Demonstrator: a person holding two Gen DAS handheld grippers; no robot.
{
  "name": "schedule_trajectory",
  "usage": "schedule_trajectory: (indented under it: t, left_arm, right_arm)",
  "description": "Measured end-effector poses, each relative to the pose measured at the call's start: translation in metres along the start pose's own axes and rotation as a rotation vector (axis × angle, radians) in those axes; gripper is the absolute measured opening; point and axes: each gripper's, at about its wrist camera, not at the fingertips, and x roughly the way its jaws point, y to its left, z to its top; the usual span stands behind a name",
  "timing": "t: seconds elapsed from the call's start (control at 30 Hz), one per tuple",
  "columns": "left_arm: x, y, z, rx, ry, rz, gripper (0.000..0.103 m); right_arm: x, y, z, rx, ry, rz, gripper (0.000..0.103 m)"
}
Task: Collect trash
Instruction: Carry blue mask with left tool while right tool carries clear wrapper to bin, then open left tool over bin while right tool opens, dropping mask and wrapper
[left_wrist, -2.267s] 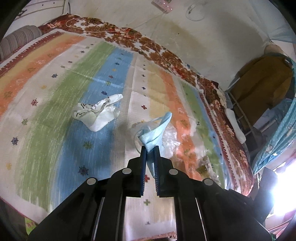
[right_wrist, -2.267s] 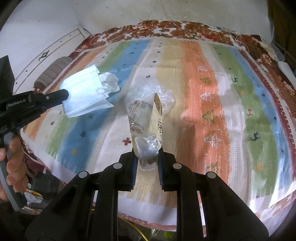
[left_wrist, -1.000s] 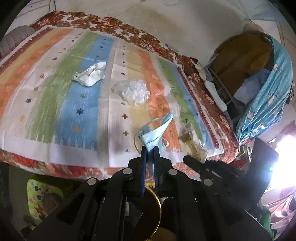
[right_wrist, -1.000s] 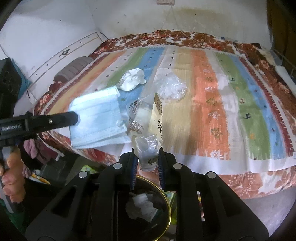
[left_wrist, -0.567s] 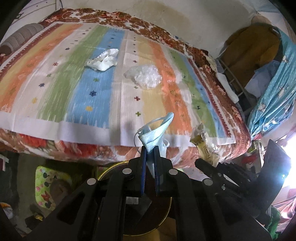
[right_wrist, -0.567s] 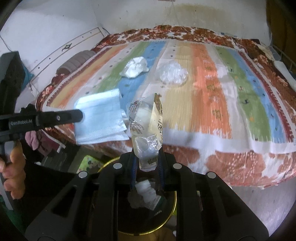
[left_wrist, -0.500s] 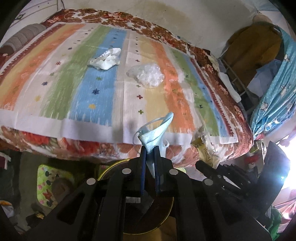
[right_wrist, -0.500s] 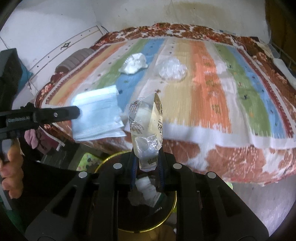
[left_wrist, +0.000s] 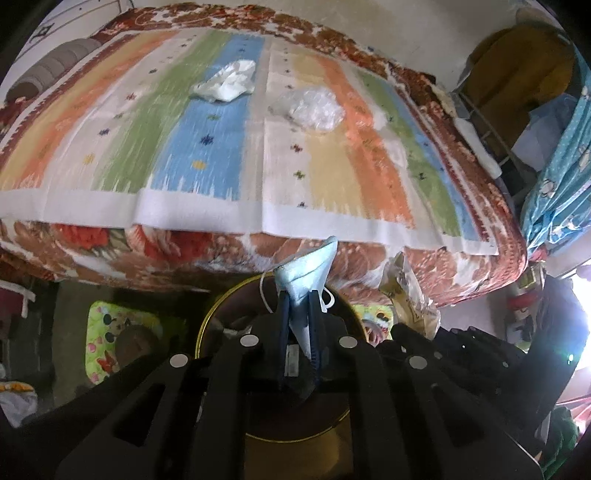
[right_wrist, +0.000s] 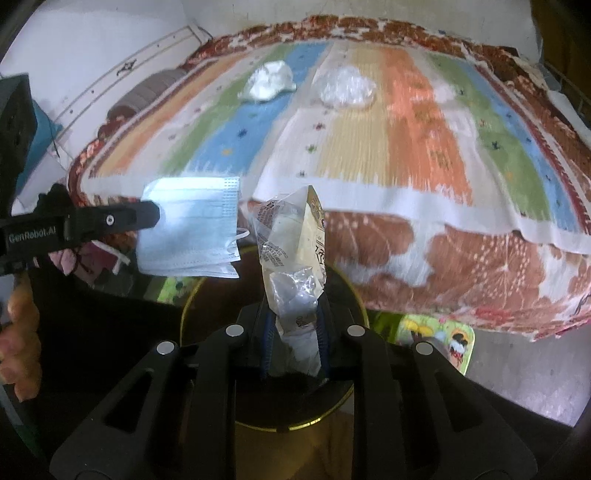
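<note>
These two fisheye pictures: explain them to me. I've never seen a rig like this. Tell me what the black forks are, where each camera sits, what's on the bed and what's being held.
There is no robot here. A person holds a two-finger gripper in each hand, and each carries a camera looking forward along its fingers.

In the left wrist view, the left gripper is clamped on a blue face mask. In the right wrist view, the right gripper pinches a clear snack wrapper; the left gripper shows at that picture's left edge, with part of the hand below it.

Both point down over a dark bin with a gold rim that stands on the floor beside the bed.

On the striped bedspread lie a crumpled white paper and a clear plastic bag, apart from each other, not yet collected.
</note>
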Motion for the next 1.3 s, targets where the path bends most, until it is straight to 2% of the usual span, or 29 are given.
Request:
schedule_trajectory:
  t: [0.4, 0.53, 0.63, 0.7, 0.77, 0.87, 1.03, 1.1, 1.17, 1.3]
  left_arm:
    - [0.026, 0.004, -0.018, -0.009, 0.098, 0.086, 0.009]
    - [0.031, 0.009, -0.017, -0.033, 0.122, 0.086, 0.009]
    - [0.035, 0.011, -0.017, -0.043, 0.139, 0.1, 0.013]
    - [0.034, 0.011, -0.016, -0.042, 0.126, 0.117, 0.016]
    - [0.031, 0.011, -0.016, -0.041, 0.112, 0.111, 0.026]
    - [0.029, 0.013, -0.014, -0.049, 0.102, 0.109, 0.032]
    - [0.022, 0.014, -0.012, -0.062, 0.068, 0.102, 0.04]
    - [0.015, 0.011, -0.01, -0.047, 0.021, 0.117, 0.044]
    - [0.004, 0.007, -0.009, -0.026, -0.043, 0.125, 0.055]
    - [-0.007, 0.008, -0.006, -0.03, -0.097, 0.118, 0.059]
  right_arm:
    - [0.032, -0.004, -0.022, 0.043, 0.152, 0.0, 0.019]
    - [0.039, -0.006, -0.024, 0.055, 0.184, -0.006, 0.02]
    - [0.049, -0.007, -0.027, 0.065, 0.235, -0.004, 0.021]
    - [0.055, -0.005, -0.03, 0.062, 0.262, 0.007, 0.033]
    - [0.058, -0.003, -0.03, 0.054, 0.271, 0.006, 0.04]
    - [0.06, -0.002, -0.031, 0.048, 0.276, 0.001, 0.043]
    - [0.053, -0.002, -0.028, 0.043, 0.24, -0.003, 0.044]
    - [0.048, -0.002, -0.024, 0.039, 0.216, -0.015, 0.045]
    - [0.04, -0.001, -0.02, 0.023, 0.176, -0.032, 0.047]
    - [0.023, 0.004, -0.012, -0.013, 0.09, -0.037, 0.05]
